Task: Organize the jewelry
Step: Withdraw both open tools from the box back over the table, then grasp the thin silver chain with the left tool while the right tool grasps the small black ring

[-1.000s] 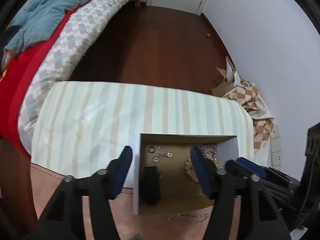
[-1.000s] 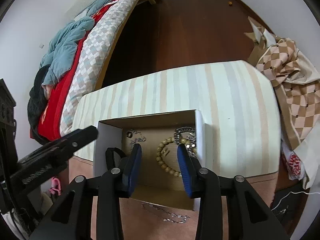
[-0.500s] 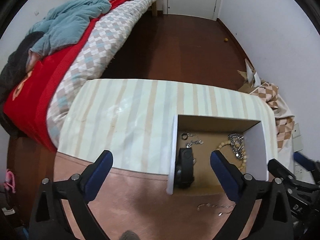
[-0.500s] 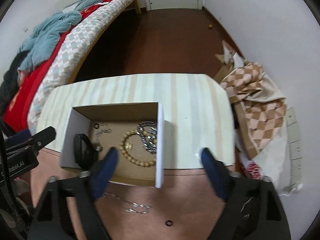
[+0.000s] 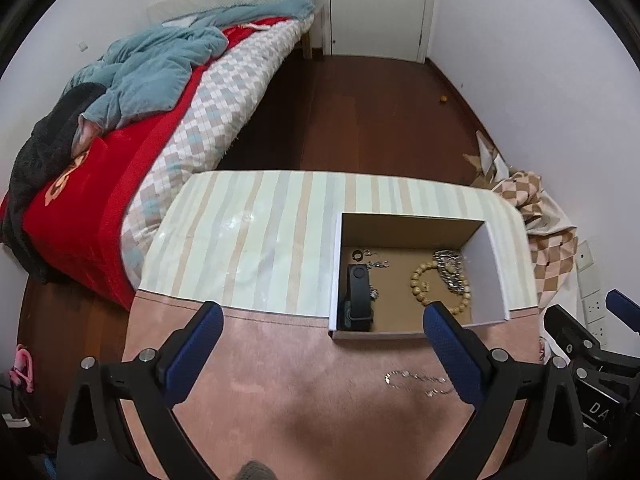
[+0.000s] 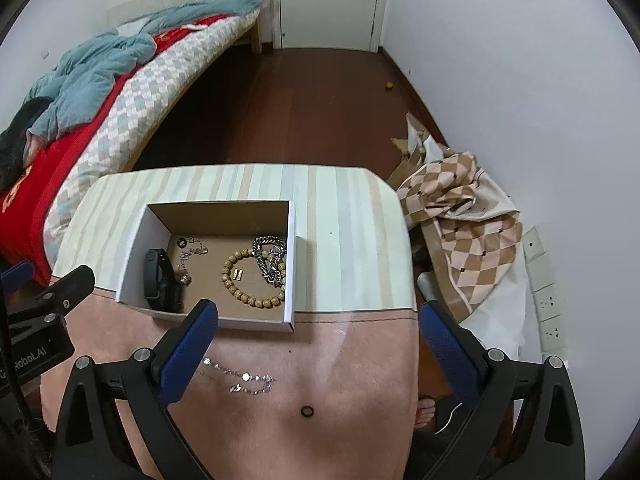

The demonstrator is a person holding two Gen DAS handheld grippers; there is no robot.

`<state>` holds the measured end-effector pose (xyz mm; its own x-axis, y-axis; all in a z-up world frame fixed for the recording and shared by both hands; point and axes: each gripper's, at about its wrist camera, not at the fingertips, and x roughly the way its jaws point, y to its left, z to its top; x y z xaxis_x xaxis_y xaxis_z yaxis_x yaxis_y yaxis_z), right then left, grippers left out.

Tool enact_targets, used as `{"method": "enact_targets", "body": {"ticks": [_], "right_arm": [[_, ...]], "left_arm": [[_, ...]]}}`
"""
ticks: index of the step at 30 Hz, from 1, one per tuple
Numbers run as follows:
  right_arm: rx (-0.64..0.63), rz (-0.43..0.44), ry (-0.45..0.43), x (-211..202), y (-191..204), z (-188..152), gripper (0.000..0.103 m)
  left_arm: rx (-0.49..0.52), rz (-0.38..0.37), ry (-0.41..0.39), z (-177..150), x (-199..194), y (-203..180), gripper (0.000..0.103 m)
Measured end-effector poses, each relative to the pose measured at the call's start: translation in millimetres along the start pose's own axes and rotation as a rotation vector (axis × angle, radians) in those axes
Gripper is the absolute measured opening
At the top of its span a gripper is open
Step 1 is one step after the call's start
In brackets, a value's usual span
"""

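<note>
A white cardboard box [image 6: 132, 256] [image 5: 496, 272] stands on the table. In it lie a black wristband [image 6: 156, 276] [image 5: 358, 292], a wooden bead bracelet [image 6: 250, 300] [image 5: 418, 284], a silver chain bracelet [image 6: 270, 258] [image 5: 452, 268], a small ring [image 6: 182, 242] and small silver pieces. On the pink cloth before the box lie a silver chain [image 6: 240, 378] [image 5: 416, 380] and a small black ring [image 6: 307, 411]. My left gripper [image 5: 320, 344] and right gripper [image 6: 318, 344] are both wide open, empty, held above the table's near side.
The table carries a striped cloth [image 6: 344, 232] at the back and a pink cloth [image 6: 352, 380] in front. A bed [image 5: 160, 120] lies to the left. A checked cloth on cardboard [image 6: 456, 216] sits right, by wall sockets [image 6: 550, 304]. A door [image 5: 376, 4] is far back.
Both grippers have pulled back and risen from over the box, and both have opened wide. The chain and the black ring on the pink cloth have come into view.
</note>
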<state>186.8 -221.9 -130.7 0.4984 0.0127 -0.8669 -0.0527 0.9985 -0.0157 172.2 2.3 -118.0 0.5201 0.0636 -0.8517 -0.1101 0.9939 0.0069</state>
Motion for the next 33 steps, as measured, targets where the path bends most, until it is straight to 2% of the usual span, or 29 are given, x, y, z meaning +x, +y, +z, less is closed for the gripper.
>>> {"method": "enact_targets", "body": {"ticks": [11,17,21,24,26,28,30,31,33], "right_arm": [[0.021,-0.010,-0.128,-73.2,-4.3,-13.5,0.102],[0.033,0.010,-0.155,-93.8,-3.4,-22.9,0.102],[0.048,0.043,-0.097,-72.8,-7.2,-38.0,0.102],[0.072,0.074,-0.024,-38.3,-15.3,-61.4,0.102],[0.078,0.061,0.016,-12.3,-19.3,-79.0,0.102],[0.076,0.075,0.048,15.0,-22.1,-96.3,0.097],[0.081,0.097,0.097,44.1,-23.8,-112.6,0.064],[0.084,0.112,0.112,57.0,-24.3,-119.8,0.060],[0.079,0.113,0.109,71.5,-23.0,-128.0,0.058]], "left_arm": [[0.002,-0.014,-0.110,-15.6,-68.2,2.3,0.102],[-0.012,-0.016,-0.132,-25.9,-81.5,4.5,0.102],[-0.013,0.029,-0.116,-41.7,-67.1,3.8,0.102],[-0.018,0.061,-0.060,-60.2,-39.7,4.0,0.102],[-0.014,0.088,-0.021,-72.1,-20.0,2.3,0.102],[-0.012,0.110,0.028,-84.4,2.3,2.8,0.102],[-0.016,0.125,0.077,-97.7,24.6,3.6,0.102],[-0.017,0.128,0.094,-102.8,32.1,4.1,0.102],[-0.016,0.134,0.117,-110.2,43.0,4.3,0.102]]}}
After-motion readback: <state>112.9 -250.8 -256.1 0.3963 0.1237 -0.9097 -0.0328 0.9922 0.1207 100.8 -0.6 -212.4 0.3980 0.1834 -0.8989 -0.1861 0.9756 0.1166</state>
